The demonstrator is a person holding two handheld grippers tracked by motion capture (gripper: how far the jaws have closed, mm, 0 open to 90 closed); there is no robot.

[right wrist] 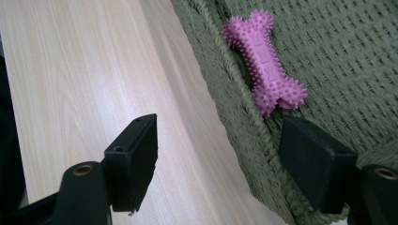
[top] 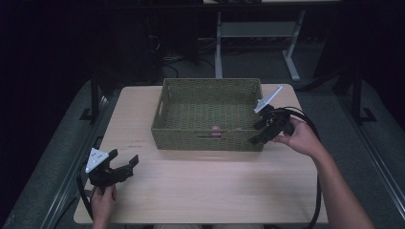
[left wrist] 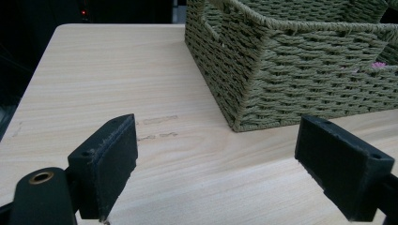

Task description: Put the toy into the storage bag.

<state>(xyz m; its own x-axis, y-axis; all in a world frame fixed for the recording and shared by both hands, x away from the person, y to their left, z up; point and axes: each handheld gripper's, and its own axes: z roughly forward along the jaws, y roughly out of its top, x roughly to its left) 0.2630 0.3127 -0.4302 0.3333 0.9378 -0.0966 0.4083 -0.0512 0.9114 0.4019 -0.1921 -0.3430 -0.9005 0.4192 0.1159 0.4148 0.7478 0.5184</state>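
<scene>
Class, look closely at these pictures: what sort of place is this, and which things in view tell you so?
Probably a lab or workshop set up for recording handling tasks, not a home. A bare wooden table holds just a woven basket with a pink bone toy inside; dark surroundings, floor cables and a metal desk frame stand behind.

High view overlooks table; both gripper views closely share the basket (top: 210, 112), perhaps.

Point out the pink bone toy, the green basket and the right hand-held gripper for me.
pink bone toy (right wrist: 265, 65), right gripper view, middle of its shaft
green basket (top: 205, 140), high view, near wall
right hand-held gripper (top: 258, 132), high view, between its fingertips
</scene>
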